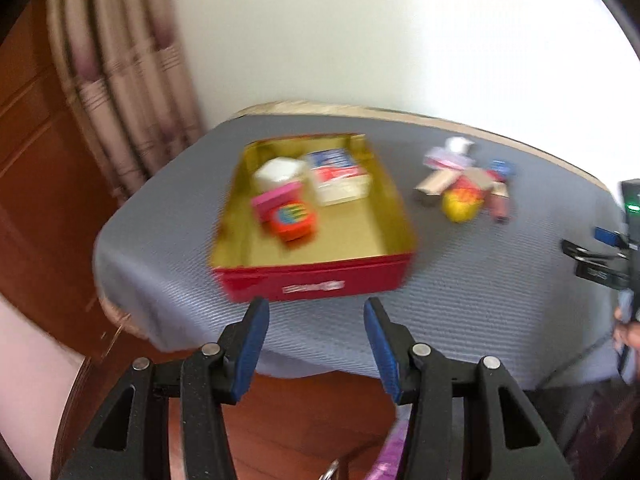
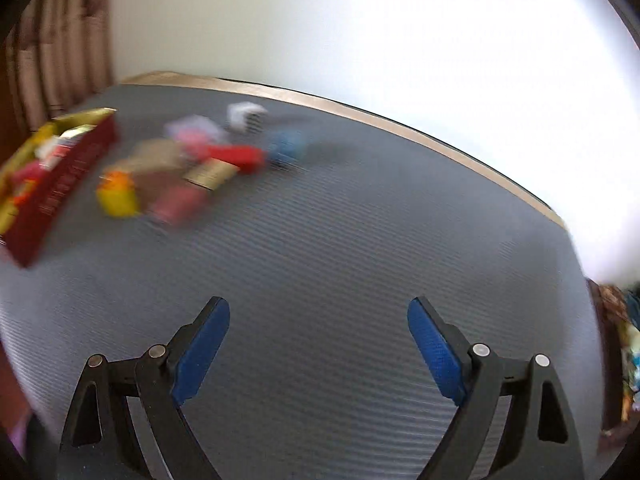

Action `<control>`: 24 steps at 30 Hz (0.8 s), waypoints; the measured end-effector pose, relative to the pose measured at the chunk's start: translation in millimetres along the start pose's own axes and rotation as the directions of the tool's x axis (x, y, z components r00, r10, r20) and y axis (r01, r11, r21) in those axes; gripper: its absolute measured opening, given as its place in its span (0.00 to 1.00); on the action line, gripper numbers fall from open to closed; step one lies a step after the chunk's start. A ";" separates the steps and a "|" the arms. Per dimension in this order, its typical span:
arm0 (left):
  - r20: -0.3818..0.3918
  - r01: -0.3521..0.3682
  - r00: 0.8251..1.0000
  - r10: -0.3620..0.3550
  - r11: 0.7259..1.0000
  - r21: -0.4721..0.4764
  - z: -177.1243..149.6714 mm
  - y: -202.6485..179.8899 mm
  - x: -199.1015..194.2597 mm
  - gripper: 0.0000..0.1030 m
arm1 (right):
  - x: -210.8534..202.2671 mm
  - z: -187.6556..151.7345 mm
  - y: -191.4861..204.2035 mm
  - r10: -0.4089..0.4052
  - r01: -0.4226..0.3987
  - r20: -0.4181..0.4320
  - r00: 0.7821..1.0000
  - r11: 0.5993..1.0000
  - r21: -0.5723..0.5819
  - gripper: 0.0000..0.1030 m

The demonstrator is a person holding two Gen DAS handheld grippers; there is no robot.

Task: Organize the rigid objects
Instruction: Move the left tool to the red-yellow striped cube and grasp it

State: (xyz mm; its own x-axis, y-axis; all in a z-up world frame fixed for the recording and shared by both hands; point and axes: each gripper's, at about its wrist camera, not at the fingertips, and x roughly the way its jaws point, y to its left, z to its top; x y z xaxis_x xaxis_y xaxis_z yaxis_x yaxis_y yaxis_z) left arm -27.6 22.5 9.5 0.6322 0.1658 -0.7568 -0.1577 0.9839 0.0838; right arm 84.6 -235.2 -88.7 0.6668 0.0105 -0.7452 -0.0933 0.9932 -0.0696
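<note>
A red tin box (image 1: 384,276) with a gold inside sits on the grey-matted table (image 1: 480,288). It holds a white box (image 1: 276,172), a blue-and-white box (image 1: 340,180), a pink box (image 1: 276,200) and an orange box (image 1: 294,222). To its right lies a loose pile (image 1: 468,184) of small boxes and a yellow piece (image 1: 460,206). My left gripper (image 1: 316,312) is open and empty, just in front of the tin's near wall. In the right wrist view the tin (image 2: 60,188) is at far left, the pile (image 2: 192,168) beside it. My right gripper (image 2: 318,312) is open and empty over bare mat.
A curtain (image 1: 120,80) and wooden panelling (image 1: 28,160) stand left of the table; a white wall (image 1: 360,32) is behind it. The table's near edge drops to a wooden floor (image 1: 312,408). The right hand-held gripper's body (image 1: 616,256) shows at the right edge of the left wrist view.
</note>
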 end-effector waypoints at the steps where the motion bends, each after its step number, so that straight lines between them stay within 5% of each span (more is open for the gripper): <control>1: 0.000 0.055 0.998 -0.055 0.998 0.038 2.7 -9.2 -1.2 0.49 | 4.3 -5.4 -12.2 -0.007 0.007 -0.006 1.000 1.000 0.023 0.86; 5: -0.032 0.221 0.975 -0.219 0.962 0.162 22.5 -41.6 6.1 0.49 | 17.5 -18.6 -36.7 0.055 -0.049 -0.051 0.997 0.992 0.118 0.86; 10: -0.112 0.374 0.927 -0.357 0.870 0.320 61.2 -89.3 40.6 0.49 | 13.1 -19.9 -39.4 0.108 -0.103 -0.021 0.994 0.982 0.157 0.89; 16: -0.181 0.398 0.917 -0.355 0.801 0.447 92.0 -124.2 86.6 0.49 | 11.3 -23.8 -47.4 0.149 -0.146 -0.001 0.989 0.969 0.197 0.91; 21: -0.281 0.487 0.873 -0.399 0.741 0.463 113.1 -133.9 116.9 0.49 | 12.8 -24.0 -43.6 0.173 -0.170 -0.001 0.985 0.966 0.194 0.92; 24: -0.302 0.488 0.872 -0.385 0.719 0.495 119.6 -141.6 130.1 0.49 | 14.7 -23.3 -43.5 0.187 -0.183 0.000 0.982 0.962 0.202 0.92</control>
State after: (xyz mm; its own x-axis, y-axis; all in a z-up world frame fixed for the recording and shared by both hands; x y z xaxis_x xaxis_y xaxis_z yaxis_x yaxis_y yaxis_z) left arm 167.6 -87.3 -23.2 0.3834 -0.2540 -0.8880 0.5711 0.8208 0.0118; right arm 81.2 -280.9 -112.0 0.6375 0.1958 -0.7452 -0.0627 0.9771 0.2031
